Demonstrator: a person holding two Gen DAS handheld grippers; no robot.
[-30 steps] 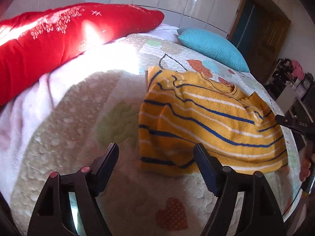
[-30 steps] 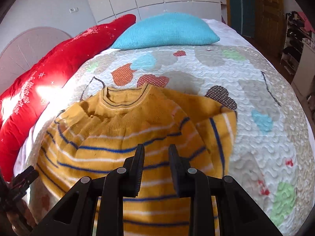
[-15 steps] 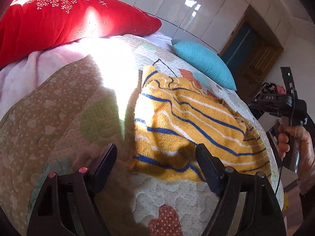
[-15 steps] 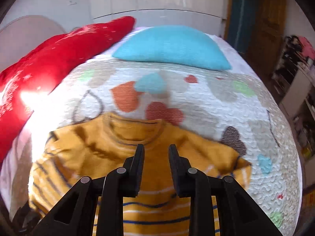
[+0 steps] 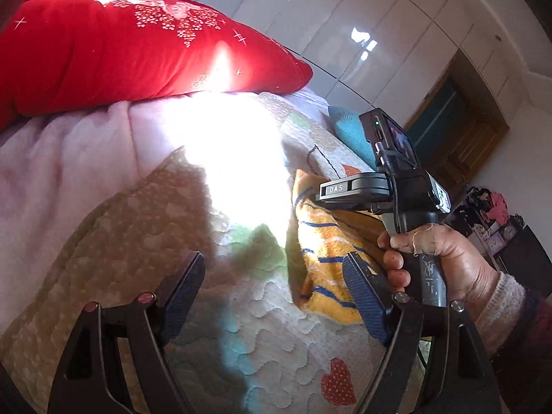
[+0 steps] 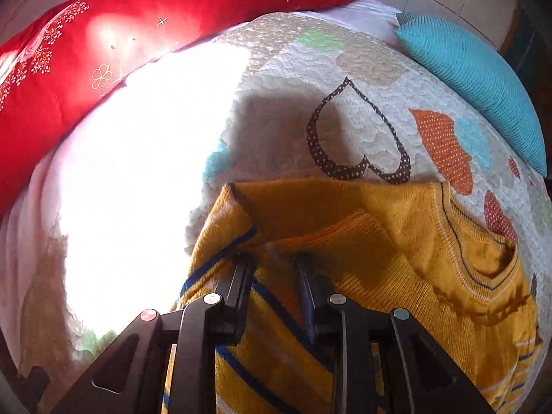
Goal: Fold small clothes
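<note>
A small yellow sweater [image 6: 396,241] with blue stripes lies on the quilted bed. My right gripper [image 6: 274,262] presses down on the sweater's left part, its fingers a narrow gap apart with a fold of the knit between them. In the left wrist view the sweater [image 5: 327,241] lies right of centre, partly hidden by the hand holding the right gripper's body [image 5: 390,186]. My left gripper [image 5: 276,293] is open and empty, held above the quilt just left of the sweater's edge.
A long red pillow [image 6: 120,41] lies along the far left side of the bed, and it also shows in the left wrist view [image 5: 120,45]. A teal cushion [image 6: 483,79] lies at the far right. The heart-patterned quilt [image 6: 345,86] has a bright sun patch on its left.
My right gripper has come down from above the sweater's middle onto its left part, fingers now in the fabric. My left gripper has shifted left, off the sweater.
</note>
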